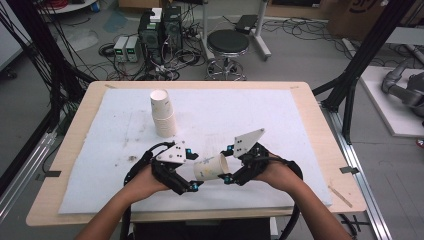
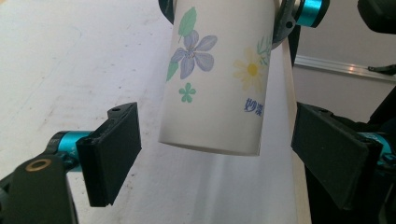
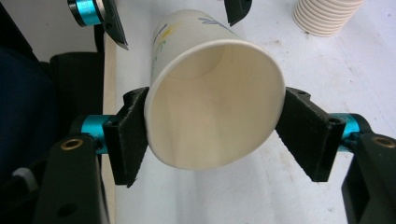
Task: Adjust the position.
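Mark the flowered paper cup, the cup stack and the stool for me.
flowered paper cup (image 3: 215,116): right gripper view, inside wall just past its open rim.
cup stack (image 1: 163,116): high view, side of the stacked cups.
stool (image 1: 228,42): high view, middle of its round black seat.

Both forearms reach in from below, the grippers angled toward each other.

The left gripper (image 1: 194,176) points to the right, its jaws spread wide with a clear gap on each side of what sits between them; its pads (image 2: 112,151) touch nothing. The right gripper (image 1: 227,165) points left toward it, jaws closed in from both sides, the pads (image 3: 128,140) pressing on what they clamp. The left hand (image 1: 145,181) and the right hand (image 1: 277,172) wrap the gripper bodies from behind, the grey plates facing up.
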